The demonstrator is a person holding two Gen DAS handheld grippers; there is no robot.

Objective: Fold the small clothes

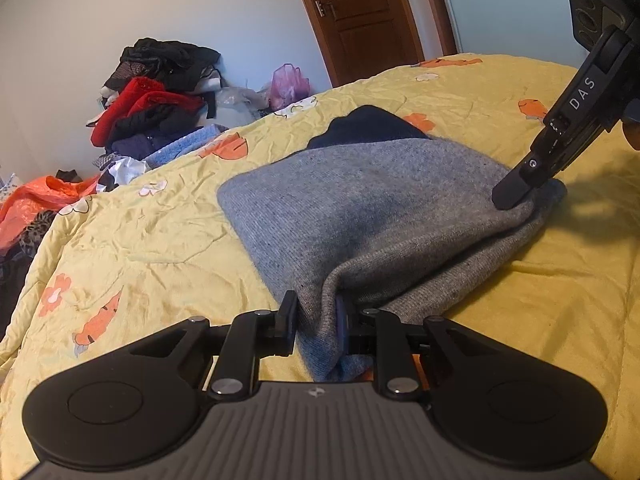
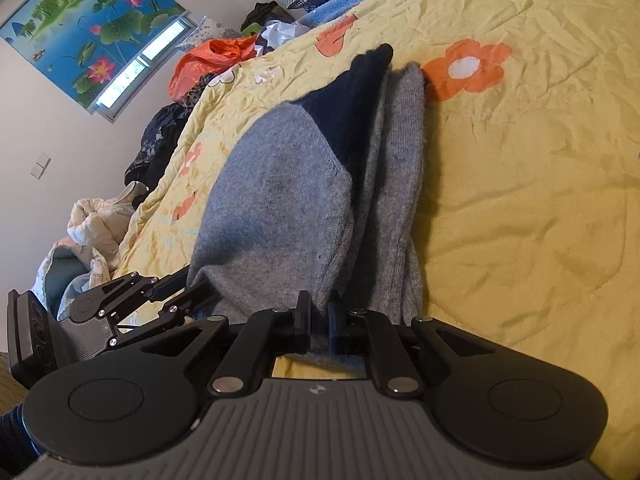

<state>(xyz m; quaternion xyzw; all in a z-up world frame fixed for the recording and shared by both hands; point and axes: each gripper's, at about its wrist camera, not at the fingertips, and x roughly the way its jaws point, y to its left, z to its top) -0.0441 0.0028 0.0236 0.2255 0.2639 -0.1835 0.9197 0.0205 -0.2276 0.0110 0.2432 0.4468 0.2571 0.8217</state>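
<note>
The folded-under layers of the grey knit sweater [image 1: 360, 208] are hard to sort out; its near edge disappears behind the left gripper [image 1: 316, 316], and the navy part [image 1: 368, 124] at 12 o'clock is only a sliver, so can't say if it's a collar or a sleeve; in the right wrist view the navy panel [image 2: 352, 112] runs down between grey layers. The sweater lies mid-bed on the yellow quilt [image 1: 140, 232]; soft fuzzy knit, quilt is crinkly with orange flower prints. Left gripper is clenched on a bunched grey edge; right gripper [image 1: 516, 192] comes in from 2 o'clock, tips pinching the far corner of the same sweater; from its own camera the right gripper [image 2: 318, 316] is clamped on grey fabric too, with the left gripper [image 2: 188, 296] at 9 o'clock. Around it: clothes pile [image 1: 156, 108] at 10 o'clock, pink plastic bag [image 1: 290, 84], orange bag [image 1: 44, 196] cut off at the frame edge, wooden door [image 1: 360, 16] at 12; lotus picture [image 2: 88, 24] on the wall.
</note>
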